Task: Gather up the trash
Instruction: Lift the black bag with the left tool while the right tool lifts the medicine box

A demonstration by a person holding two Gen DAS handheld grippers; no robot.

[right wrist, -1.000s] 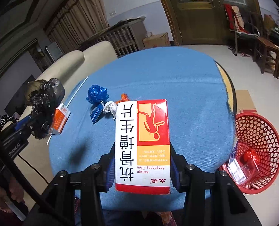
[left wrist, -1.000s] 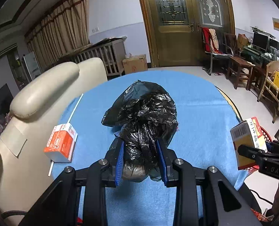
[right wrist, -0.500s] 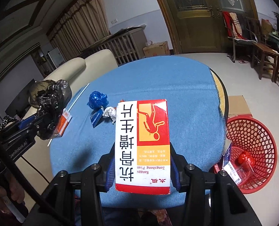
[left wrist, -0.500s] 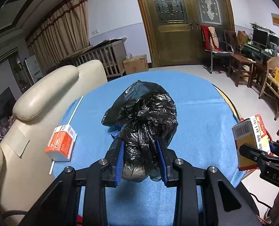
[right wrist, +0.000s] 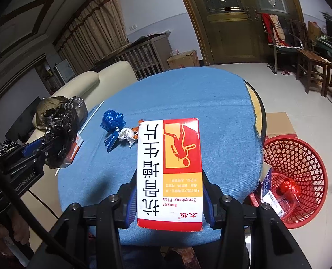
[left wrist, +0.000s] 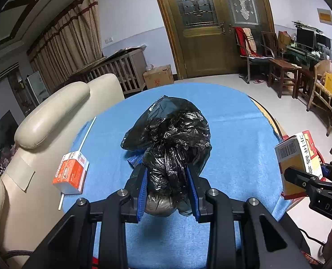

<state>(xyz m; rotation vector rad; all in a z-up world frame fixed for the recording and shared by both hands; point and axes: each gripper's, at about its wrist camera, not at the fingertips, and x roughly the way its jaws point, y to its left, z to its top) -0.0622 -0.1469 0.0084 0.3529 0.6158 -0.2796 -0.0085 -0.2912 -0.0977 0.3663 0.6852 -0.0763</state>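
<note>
The left gripper [left wrist: 167,192] is squeezed tight on a crinkly black bag [left wrist: 170,139], up above the blue table [left wrist: 239,139]; the right gripper [right wrist: 169,198] pinches a red and white box [right wrist: 169,170] with its words upside down; past the box, on the table, lie a white paper ball [right wrist: 126,133], a blue plastic wad [right wrist: 111,120] and a small orange carton [left wrist: 70,173] with a long white straw [left wrist: 86,133] by the sofa [left wrist: 51,116]; down on the floor to the right sits a red basket [right wrist: 300,154] with some trash in it.
</note>
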